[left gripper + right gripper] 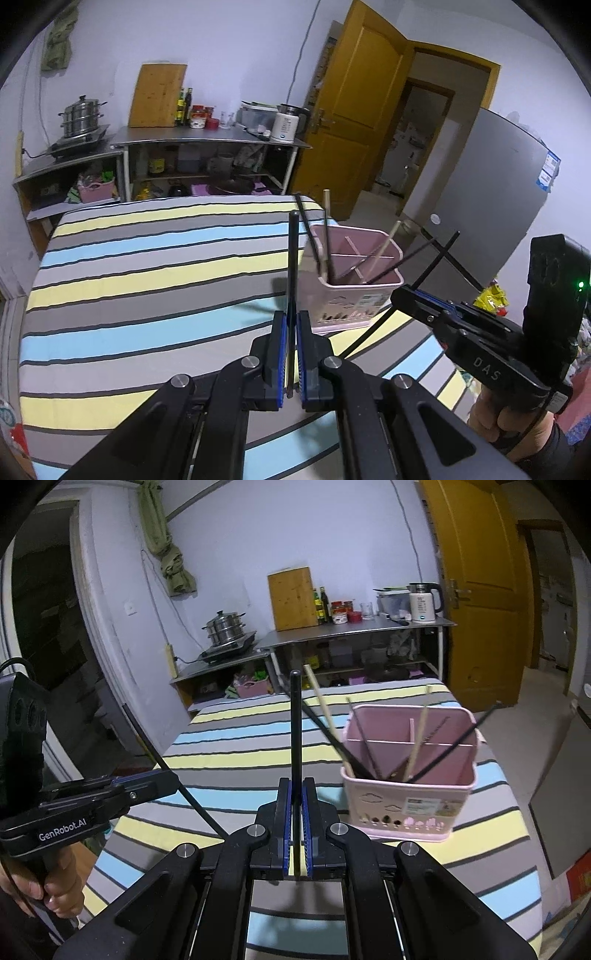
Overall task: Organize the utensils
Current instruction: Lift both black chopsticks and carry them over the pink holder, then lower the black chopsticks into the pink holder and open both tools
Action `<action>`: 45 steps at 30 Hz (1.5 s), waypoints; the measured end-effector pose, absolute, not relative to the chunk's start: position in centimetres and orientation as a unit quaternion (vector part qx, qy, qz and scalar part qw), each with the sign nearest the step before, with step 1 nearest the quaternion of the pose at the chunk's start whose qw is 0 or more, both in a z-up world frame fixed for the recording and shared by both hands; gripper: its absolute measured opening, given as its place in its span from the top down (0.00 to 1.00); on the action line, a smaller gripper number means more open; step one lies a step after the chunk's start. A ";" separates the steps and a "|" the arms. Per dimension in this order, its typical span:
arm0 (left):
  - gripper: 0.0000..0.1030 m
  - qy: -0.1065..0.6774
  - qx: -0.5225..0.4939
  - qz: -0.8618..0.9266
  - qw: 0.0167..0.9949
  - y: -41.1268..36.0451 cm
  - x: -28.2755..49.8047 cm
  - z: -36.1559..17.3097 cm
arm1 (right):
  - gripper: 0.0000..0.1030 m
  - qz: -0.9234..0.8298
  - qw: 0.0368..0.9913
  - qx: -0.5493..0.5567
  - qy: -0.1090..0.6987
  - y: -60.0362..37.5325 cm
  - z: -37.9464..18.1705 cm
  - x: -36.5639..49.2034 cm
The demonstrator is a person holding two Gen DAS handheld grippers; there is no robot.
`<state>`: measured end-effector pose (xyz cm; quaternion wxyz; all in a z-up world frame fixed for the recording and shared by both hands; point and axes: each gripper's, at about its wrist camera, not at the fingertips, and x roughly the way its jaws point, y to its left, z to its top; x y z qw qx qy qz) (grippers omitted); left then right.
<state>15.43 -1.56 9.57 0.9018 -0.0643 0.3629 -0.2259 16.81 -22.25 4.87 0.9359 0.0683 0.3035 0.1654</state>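
Two grippers up over the striped table point(140, 280), each one pinching a thin black chopstick. The left gripper point(291, 325) has its blue-lined pads pressed tight on the left chopstick point(293, 266), a straight matte stick standing up just left of the caddy point(351, 295). The right gripper point(296, 794) is clamped the same way on the right chopstick point(295, 731), which stands upright to the left of the caddy as that camera sees it.

The caddy is a pink plastic box, rounded corners, split inside by thin dividers, a small printed pattern low on its front wall. Black and pale wooden chopsticks lean out of it at loose angles, tips fanning past the rim. It sits on the cloth near the table's right edge.

The cloth is soft and lies flat, with bands of grey, yellow and blue. Left of the caddy it is open cloth right across. Beyond the far edge, a steel counter point(207, 136).
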 end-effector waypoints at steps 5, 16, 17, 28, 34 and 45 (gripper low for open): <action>0.95 0.352 -0.063 -0.248 0.900 -3.4 16.4 11.0 | 0.95 0.148 0.941 0.076 0.296 -24.1 5.5 16.8; 0.95 0.304 -0.056 -0.281 0.909 -6.5 18.9 16.6 | 0.95 0.117 0.958 0.082 0.247 -27.6 9.7 17.8; 0.95 0.301 -0.055 -0.281 0.910 -6.7 19.1 17.0 | 0.95 0.116 0.960 0.081 0.243 -27.7 10.1 18.0; 0.95 0.284 -0.052 -0.286 0.914 -8.4 21.5 19.0 | 0.95 0.107 0.967 0.075 0.218 -28.3 12.1 20.0; 0.95 0.289 -0.047 -0.281 0.914 -9.2 22.9 18.2 | 0.95 0.099 0.969 0.073 0.214 -28.5 12.0 20.7; 0.95 0.305 -0.045 -0.282 0.908 -10.3 25.5 16.1 | 0.95 0.094 0.968 0.076 0.222 -28.7 11.0 22.1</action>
